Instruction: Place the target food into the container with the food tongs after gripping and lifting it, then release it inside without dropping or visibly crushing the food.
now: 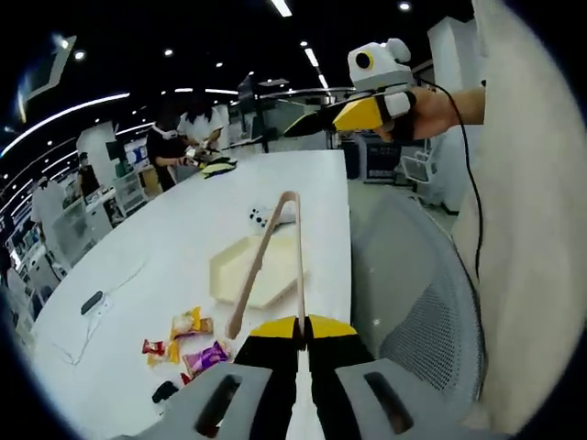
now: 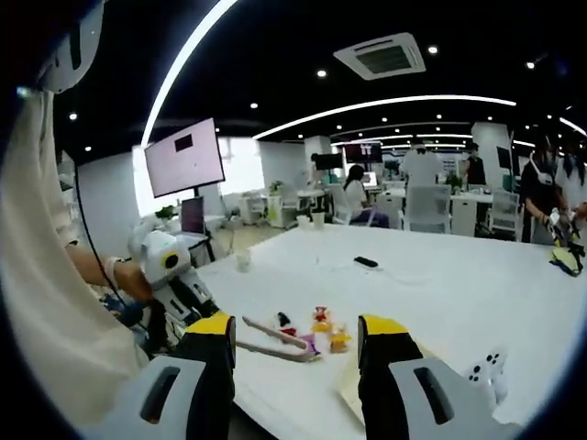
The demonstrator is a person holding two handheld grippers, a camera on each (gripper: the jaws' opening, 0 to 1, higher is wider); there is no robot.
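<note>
The snack packets (image 1: 188,341) are lying in a loose cluster on the white table (image 1: 165,247), small crinkly foil wrappers in orange, red and purple, near the table's edge and just beside the container (image 1: 252,270). That container is a flat, pale cream hexagonal tray with a low rim, sitting bare on the tabletop. The wooden food tongs (image 1: 271,261) are reaching out over it, two slim tan arms joined at a rounded far end; they are spreading apart and pinching nothing, one arm tip hanging above the packets. The left gripper (image 1: 302,332), yellow-tipped with black jaws, is clamping the other arm of the tongs. The right gripper (image 2: 295,344) is hovering with its jaws wide apart and holding nothing. A grey mesh chair (image 1: 417,302) is standing beside the table.
</note>
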